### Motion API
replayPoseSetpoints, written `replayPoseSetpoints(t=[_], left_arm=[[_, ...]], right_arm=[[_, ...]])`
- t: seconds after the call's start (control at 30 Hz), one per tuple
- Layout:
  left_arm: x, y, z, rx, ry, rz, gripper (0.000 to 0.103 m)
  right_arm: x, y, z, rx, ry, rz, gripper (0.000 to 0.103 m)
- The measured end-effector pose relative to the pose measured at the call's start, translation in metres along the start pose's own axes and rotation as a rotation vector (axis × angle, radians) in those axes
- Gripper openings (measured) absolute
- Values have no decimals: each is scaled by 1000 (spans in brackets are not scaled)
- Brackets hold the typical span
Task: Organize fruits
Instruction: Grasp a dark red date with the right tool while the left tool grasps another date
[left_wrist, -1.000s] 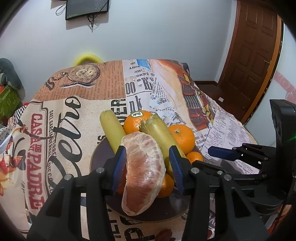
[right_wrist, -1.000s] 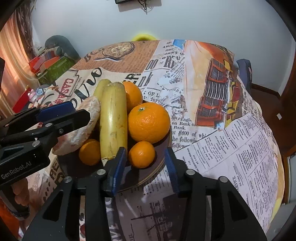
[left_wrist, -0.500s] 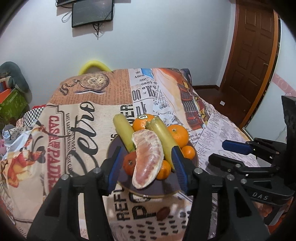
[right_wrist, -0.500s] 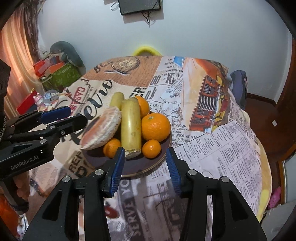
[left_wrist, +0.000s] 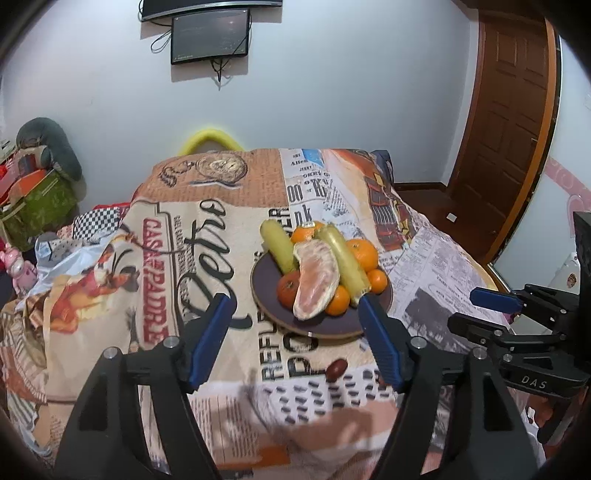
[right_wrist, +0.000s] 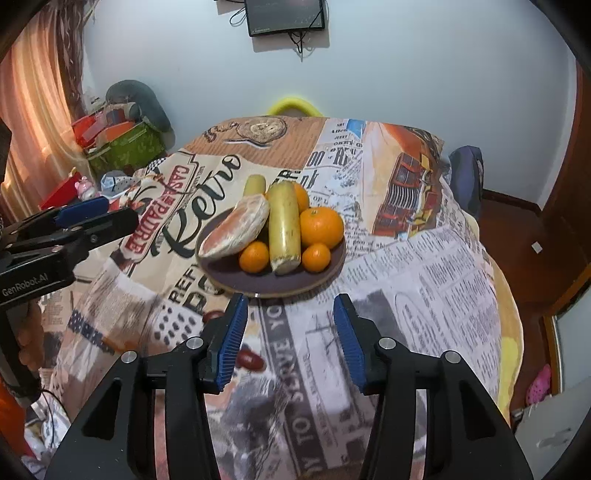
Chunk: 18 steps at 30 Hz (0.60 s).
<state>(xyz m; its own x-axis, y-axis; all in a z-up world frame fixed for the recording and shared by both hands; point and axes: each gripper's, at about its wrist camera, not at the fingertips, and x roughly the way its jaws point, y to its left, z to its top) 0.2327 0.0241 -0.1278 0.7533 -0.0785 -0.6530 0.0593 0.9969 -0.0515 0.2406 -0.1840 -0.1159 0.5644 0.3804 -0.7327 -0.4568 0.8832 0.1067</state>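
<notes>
while both claws gape, a pithy pomelo wedge (left_wrist: 316, 282) tops the round plate (left_wrist: 266, 295).

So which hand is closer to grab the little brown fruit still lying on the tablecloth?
Probably the right gripper. The small brown fruit lies right beside its left finger; from the left gripper it sits off toward the right finger. Both are open and empty.
</notes>
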Motion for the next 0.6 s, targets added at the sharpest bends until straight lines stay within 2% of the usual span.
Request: replayPoseSetpoints(t=[0.23,0.4,0.6], left_arm=[[-1,0,-27,21,47,3,72],[10,-1,-45,33,100,-26,71],[26,-1,-61,26,149,-64,71]], right_arm=[[5,8,-24,12,46,8,46],[20,13,-37,37,101,59,46],[36,17,-42,35,131,80,46]])
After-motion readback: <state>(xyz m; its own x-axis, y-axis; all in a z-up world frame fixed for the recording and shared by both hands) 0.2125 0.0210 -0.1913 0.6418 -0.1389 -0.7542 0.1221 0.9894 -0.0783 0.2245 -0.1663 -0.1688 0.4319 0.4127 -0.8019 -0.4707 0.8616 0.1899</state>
